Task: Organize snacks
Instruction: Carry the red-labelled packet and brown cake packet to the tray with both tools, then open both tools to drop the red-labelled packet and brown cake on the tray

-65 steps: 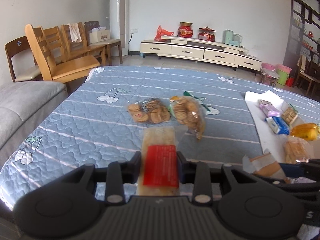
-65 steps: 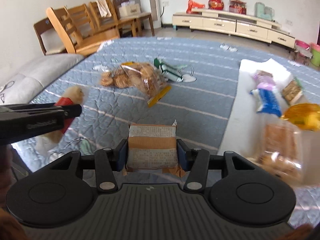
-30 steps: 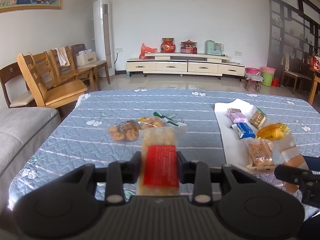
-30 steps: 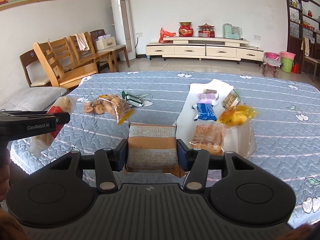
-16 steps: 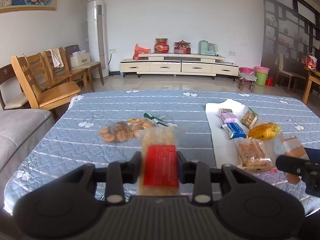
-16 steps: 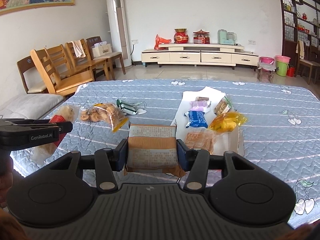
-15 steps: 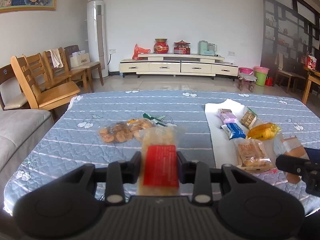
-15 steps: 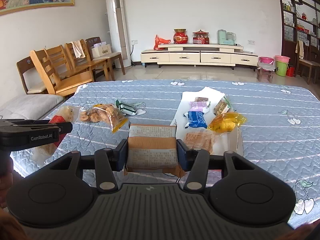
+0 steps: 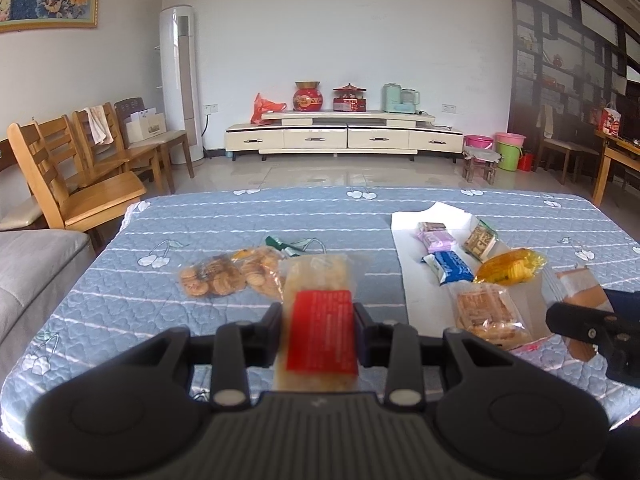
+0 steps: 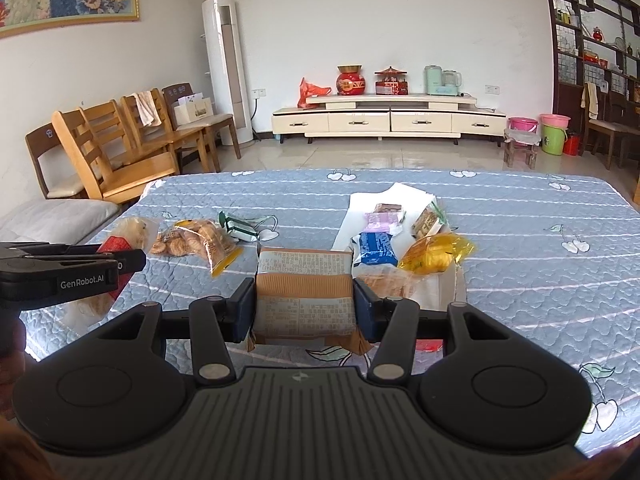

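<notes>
My left gripper point(image 9: 319, 330) is shut on a clear rice-cracker pack with a red label point(image 9: 320, 312), held above the near edge of the blue quilted table point(image 9: 200, 232). My right gripper point(image 10: 305, 304) is shut on a brown-and-white snack pack point(image 10: 305, 288), held above the table's near side. Two cookie bags point(image 9: 230, 272) and a green-white packet point(image 9: 288, 245) lie at the table's middle left. A white sheet point(image 9: 412, 264) at the right carries purple, blue, yellow and biscuit packs point(image 9: 486, 314). The left gripper also shows in the right wrist view point(image 10: 72, 272).
Wooden chairs point(image 9: 80, 184) stand beyond the table's far left corner. A grey sofa point(image 9: 36, 264) lies at the left. A low TV cabinet point(image 9: 344, 136) stands against the back wall. The white sheet also shows in the right wrist view point(image 10: 400, 196).
Both grippers have drawn back and risen from the table, each keeping its pack. More of the table and room shows now. The snacks on the table have not moved.
</notes>
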Demonstrator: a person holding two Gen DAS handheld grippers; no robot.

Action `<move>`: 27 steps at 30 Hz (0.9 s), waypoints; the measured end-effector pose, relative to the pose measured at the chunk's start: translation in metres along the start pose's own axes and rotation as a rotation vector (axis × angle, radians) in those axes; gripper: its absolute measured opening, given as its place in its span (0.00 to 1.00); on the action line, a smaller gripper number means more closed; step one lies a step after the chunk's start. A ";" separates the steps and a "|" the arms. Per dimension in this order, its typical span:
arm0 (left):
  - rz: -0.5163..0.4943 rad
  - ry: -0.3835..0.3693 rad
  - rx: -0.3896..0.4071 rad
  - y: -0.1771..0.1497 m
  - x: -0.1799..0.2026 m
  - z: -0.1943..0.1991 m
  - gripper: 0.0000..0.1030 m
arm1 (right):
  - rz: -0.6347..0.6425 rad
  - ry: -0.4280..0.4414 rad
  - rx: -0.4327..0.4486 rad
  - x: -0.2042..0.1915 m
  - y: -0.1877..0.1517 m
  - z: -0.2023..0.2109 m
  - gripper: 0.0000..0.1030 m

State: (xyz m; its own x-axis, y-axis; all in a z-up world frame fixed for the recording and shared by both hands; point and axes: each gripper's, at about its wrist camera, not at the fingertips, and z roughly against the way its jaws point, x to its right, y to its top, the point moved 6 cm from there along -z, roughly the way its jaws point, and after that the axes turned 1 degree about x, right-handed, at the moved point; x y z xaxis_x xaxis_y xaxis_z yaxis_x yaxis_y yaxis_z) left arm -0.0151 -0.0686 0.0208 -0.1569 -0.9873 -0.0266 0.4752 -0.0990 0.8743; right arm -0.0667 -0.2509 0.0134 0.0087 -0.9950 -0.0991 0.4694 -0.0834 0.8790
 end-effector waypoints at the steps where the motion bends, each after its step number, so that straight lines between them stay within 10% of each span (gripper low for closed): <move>1: -0.002 -0.004 0.000 0.001 0.002 0.000 0.33 | -0.002 -0.002 0.002 0.000 0.000 0.000 0.61; 27: -0.090 -0.161 -0.020 0.013 0.084 -0.040 0.33 | -0.109 -0.150 0.013 0.043 -0.003 -0.012 0.61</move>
State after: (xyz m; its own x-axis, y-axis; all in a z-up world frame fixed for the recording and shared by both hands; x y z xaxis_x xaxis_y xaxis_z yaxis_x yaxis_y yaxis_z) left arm 0.0123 -0.1574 0.0106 -0.3354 -0.9417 -0.0250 0.4700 -0.1903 0.8619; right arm -0.0568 -0.2925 0.0005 -0.1736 -0.9770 -0.1239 0.4490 -0.1905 0.8730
